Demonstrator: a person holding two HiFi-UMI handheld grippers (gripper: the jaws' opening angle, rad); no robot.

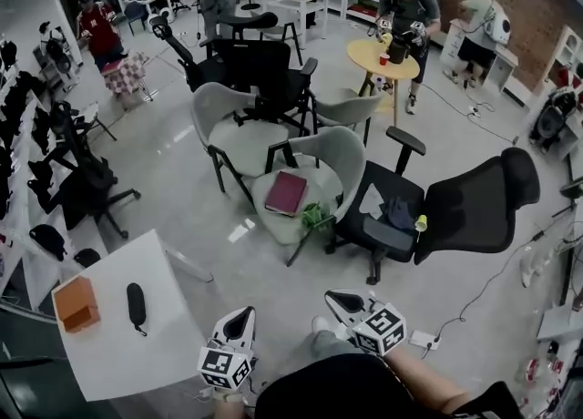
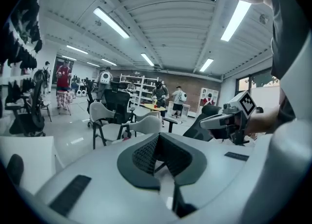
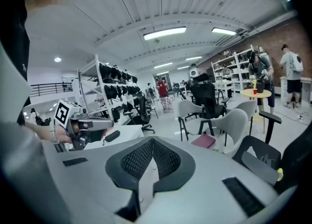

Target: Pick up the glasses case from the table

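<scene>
"Grey office floor all round, chairs (image 1: pixel 239 139) scattered ahead, and the white table (image 1: pixel 155 353) sits low on my left."

"Is the case on it?"

"Yes. The glasses case (image 1: pixel 136 306) lies flat near the middle of the tabletop. It's a dark oval, just beside an orange box (image 1: pixel 76 303) but not touching it. Both grippers are well apart from it, held close in front of me."

"And the jaws?"

"My left gripper (image 1: pixel 239 324) has its pads pressed together with nothing between them. The right gripper (image 1: pixel 346 301) is the same, closed and empty."

"So what would make the pick go well?"

"The left one looks nearer to the table, so I'd use it. I'd spread the jaws wide before reaching, not over the case. Then I'd come in across the table edge and set the pads across the narrow width of the case rather than along its length. I'd go low enough to catch its sides, stay clear of the box, and squeeze gently — that smooth shell looks as if it could skate away if one pad touches first."
</scene>
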